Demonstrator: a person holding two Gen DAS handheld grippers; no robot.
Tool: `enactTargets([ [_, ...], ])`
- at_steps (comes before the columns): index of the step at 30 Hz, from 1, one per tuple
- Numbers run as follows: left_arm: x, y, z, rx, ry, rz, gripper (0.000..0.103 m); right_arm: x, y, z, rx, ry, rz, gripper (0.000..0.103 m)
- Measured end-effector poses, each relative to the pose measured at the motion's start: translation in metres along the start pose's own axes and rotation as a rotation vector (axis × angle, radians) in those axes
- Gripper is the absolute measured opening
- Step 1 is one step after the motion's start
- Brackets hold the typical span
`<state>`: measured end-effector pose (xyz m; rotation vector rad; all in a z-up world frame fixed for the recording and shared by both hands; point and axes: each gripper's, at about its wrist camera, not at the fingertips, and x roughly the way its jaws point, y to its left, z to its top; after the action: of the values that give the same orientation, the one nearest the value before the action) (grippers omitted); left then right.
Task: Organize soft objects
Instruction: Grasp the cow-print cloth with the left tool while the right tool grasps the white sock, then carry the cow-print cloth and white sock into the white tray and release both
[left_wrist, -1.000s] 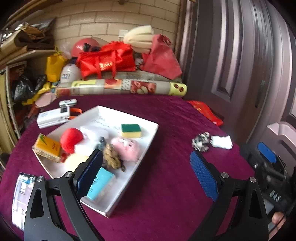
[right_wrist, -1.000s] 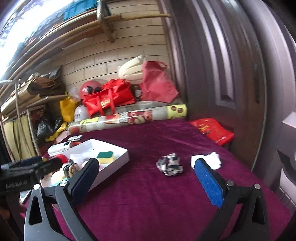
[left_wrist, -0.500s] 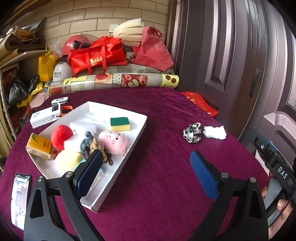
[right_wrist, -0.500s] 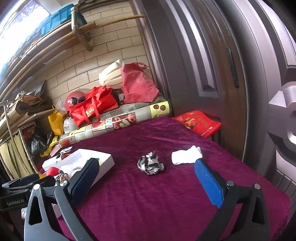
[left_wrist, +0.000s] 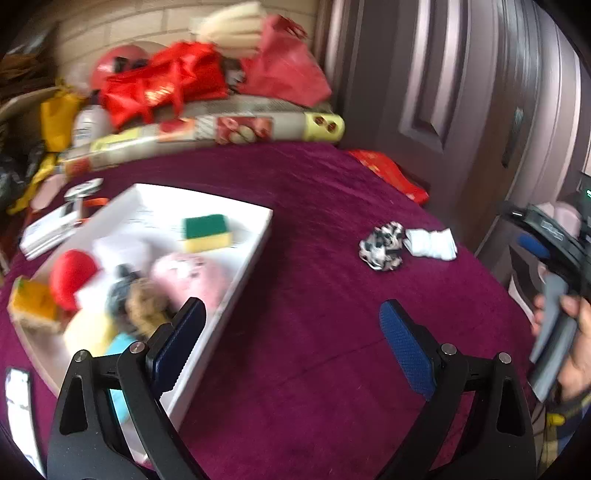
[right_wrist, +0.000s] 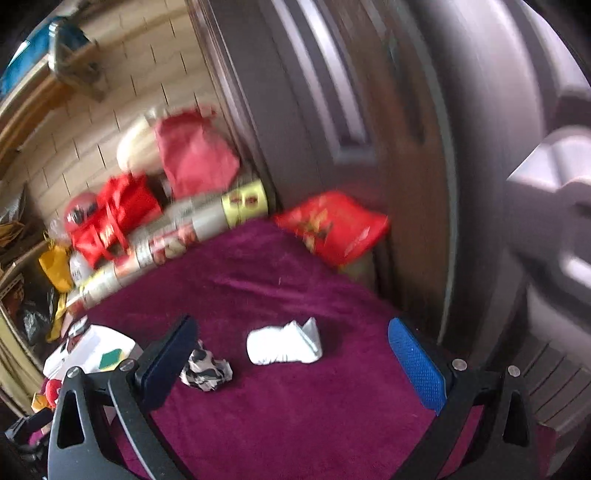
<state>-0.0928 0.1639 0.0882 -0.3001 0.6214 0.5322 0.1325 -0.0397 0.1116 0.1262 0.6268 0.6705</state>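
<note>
While bare purple tabletop (left_wrist: 295, 314) lies ahead, both the left gripper (left_wrist: 291, 347) and right gripper (right_wrist: 295, 354) gape empty; the white tray (left_wrist: 255, 254) holds a sponge (left_wrist: 205, 232) and pink plush (left_wrist: 192, 275).

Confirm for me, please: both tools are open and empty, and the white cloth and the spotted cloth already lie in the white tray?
Not quite. Both cloths lie on the purple tablecloth, outside the white tray: the white cloth and spotted cloth show in the right wrist view. Both tools are open and empty.
</note>
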Motion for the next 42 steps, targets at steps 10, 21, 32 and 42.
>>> enactTargets([
  [10, 0.077, -0.048, 0.021, 0.137, 0.128, -0.069, 0.096, 0.113, 0.025, -0.023, -0.159, 0.255, -0.067, 0.102],
  [21, 0.168, -0.106, 0.036, 0.236, 0.193, -0.084, 0.095, 0.112, -0.007, -0.021, -0.021, 0.261, 0.113, 0.064],
  [32, 0.178, -0.092, 0.046, 0.131, 0.176, -0.109, 0.033, 0.118, -0.018, -0.012, 0.064, 0.241, 0.154, 0.064],
  [42, 0.058, -0.054, 0.024, 0.068, 0.008, -0.085, 0.034, 0.094, -0.001, -0.006, -0.003, 0.116, 0.147, 0.064],
])
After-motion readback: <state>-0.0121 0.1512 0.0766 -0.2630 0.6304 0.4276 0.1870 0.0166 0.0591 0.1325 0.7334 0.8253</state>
